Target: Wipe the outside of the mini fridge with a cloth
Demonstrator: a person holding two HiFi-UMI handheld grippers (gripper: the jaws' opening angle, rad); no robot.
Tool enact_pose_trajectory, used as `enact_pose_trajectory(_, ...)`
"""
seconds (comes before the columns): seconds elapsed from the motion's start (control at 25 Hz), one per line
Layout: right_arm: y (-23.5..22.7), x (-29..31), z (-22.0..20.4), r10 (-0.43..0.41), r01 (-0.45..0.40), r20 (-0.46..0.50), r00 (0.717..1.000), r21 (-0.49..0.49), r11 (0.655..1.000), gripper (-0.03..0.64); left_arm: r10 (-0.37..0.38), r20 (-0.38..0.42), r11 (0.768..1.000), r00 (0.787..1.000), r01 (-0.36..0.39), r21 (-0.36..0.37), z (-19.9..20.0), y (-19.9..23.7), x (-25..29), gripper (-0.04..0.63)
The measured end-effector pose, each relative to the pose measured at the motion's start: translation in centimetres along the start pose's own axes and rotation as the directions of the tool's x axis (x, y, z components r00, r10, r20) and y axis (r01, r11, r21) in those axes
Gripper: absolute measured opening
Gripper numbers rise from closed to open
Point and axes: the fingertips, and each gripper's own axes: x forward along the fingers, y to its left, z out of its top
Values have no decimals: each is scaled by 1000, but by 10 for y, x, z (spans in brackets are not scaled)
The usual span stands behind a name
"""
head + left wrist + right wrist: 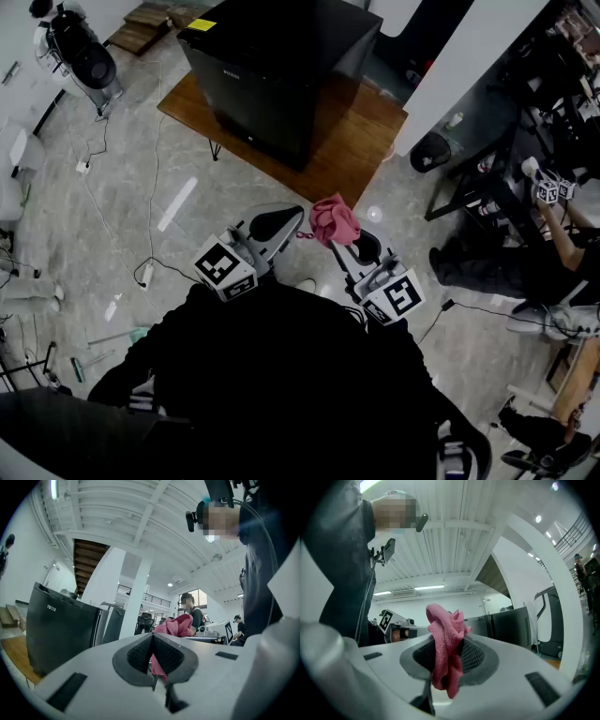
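The black mini fridge (277,66) stands on a low wooden platform (347,150), well ahead of both grippers, and it also shows in the left gripper view (56,630) and the right gripper view (511,623). A crumpled pink cloth (335,220) hangs between the two grippers. My right gripper (339,242) is shut on the cloth (443,630), which bunches above its pads and hangs below them. My left gripper (298,212) meets the cloth's left edge. In its own view a strip of the cloth (180,623) runs down between its closed pads (136,653).
Cables (155,187) and a power strip (145,274) lie on the marble floor at the left. A white pillar (469,66) and a black bin (431,150) stand to the right of the platform. A seated person (562,234) holds other grippers at the far right.
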Motion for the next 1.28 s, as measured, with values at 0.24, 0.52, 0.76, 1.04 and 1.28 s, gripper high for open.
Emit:
enact_pose_trajectory(0.24, 3, -7, 5, 14, -14, 1, 1000, 3, 1000, 103, 21, -10, 1000, 1000, -21, 0, -1, -8, 1, 6)
enact_pose_trajectory(0.52, 3, -6, 9, 4, -4, 10, 1000, 8, 1000, 106, 40, -14, 999, 999, -40, 24, 5, -7, 0, 6)
enact_pose_trajectory(0.76, -6, -6, 10, -14, 13, 26, 1000, 52, 999, 106, 13, -15, 1000, 1000, -12, 12, 9, -2, 11, 6)
enact_pose_trajectory(1.04, -30, 4, 7, -92, 89, 22, 996, 93, 992, 109, -27, -49, 1000, 998, 27, -5, 11, 18, 31, 6)
enact_pose_trajectory(1.28, -70, 35, 14, -184, 183, 15, 983, 59, 981, 109, -78, -48, 997, 996, 78, -10, 20, 61, 58, 6)
